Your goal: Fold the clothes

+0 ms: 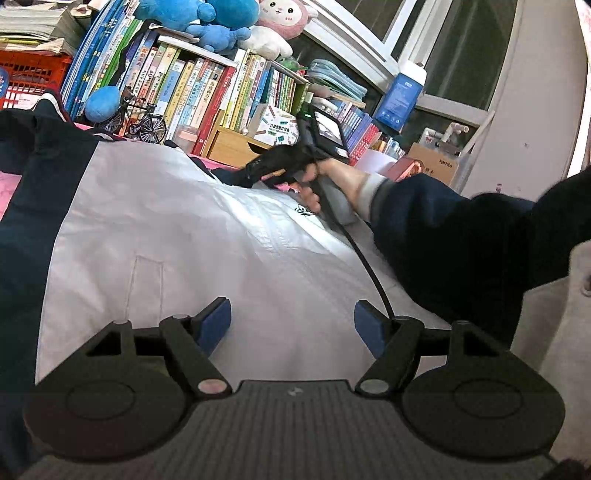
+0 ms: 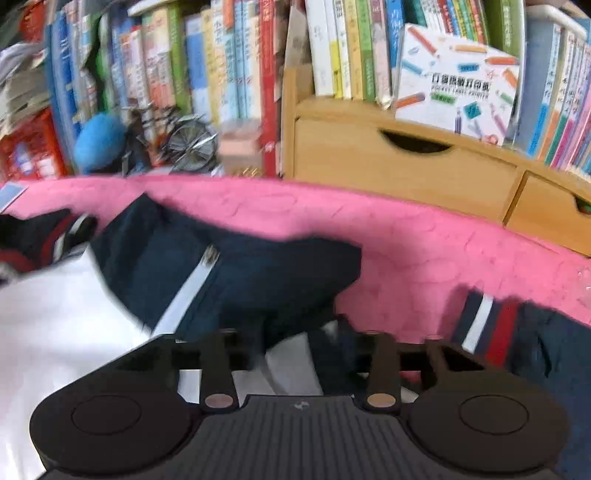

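A white jacket [image 1: 192, 229] with navy side panels lies spread on a pink blanket [image 2: 406, 251]. My left gripper [image 1: 293, 325] hovers low over the jacket's white front, open, its blue pads [image 1: 218, 325] wide apart and holding nothing. Across the jacket, a hand [image 1: 332, 181] in a dark sleeve holds my right gripper [image 1: 248, 176] at the far navy edge. In the blurred right wrist view, a fold of the navy and white jacket [image 2: 236, 280] bunches up between the right gripper's [image 2: 299, 332] fingers and hides their tips. A striped cuff [image 2: 487, 325] lies to the right.
Books [image 1: 207, 85] fill the shelf behind the blanket, with a wooden drawer box [image 2: 399, 162], a toy bicycle [image 1: 142, 120] and plush toys [image 1: 207, 18]. A black cable [image 1: 365, 258] trails from the right gripper across the jacket. A red crate [image 1: 29, 74] stands far left.
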A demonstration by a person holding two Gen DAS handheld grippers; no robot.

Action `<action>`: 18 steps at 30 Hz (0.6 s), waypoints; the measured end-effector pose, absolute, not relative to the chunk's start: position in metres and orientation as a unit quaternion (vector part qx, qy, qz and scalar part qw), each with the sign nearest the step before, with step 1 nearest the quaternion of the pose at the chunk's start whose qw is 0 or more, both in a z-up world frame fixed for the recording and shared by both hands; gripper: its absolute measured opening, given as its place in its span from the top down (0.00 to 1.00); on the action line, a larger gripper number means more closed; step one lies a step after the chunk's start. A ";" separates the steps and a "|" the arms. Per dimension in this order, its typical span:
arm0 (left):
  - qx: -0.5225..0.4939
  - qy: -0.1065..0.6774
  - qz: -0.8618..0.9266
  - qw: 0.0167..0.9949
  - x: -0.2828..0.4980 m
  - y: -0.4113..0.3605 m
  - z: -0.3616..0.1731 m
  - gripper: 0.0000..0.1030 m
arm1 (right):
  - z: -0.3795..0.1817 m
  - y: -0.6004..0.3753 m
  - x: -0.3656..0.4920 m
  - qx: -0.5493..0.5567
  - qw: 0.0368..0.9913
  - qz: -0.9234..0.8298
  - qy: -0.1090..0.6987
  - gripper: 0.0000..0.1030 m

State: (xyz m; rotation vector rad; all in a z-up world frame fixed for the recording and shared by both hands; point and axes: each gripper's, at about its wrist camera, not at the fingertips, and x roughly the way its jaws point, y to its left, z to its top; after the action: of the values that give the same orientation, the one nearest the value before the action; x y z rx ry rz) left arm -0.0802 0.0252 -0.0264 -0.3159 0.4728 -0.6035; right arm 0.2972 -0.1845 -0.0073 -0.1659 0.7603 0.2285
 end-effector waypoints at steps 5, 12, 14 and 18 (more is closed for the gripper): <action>-0.132 0.235 -0.278 0.922 -0.082 0.016 -0.023 0.29 | -0.023 -0.185 0.347 -0.061 0.939 0.083 0.329 0.80; -0.115 0.250 -0.260 0.926 -0.084 0.007 -0.017 0.23 | 0.004 -0.194 0.294 -0.059 0.935 0.141 0.319 0.21; -0.114 0.254 -0.250 0.927 -0.083 0.006 -0.015 0.23 | 0.025 -0.212 0.258 -0.070 0.945 0.149 0.282 0.13; -0.113 0.259 -0.234 0.930 -0.081 0.005 -0.015 0.23 | 0.040 -0.263 0.212 -0.140 0.957 0.089 0.240 0.00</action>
State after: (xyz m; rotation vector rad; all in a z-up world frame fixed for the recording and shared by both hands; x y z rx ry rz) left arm -0.0806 0.0048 -0.0146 -0.2324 0.5306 -0.4786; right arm 0.2118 -0.2626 0.0404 -0.2848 0.4864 0.1813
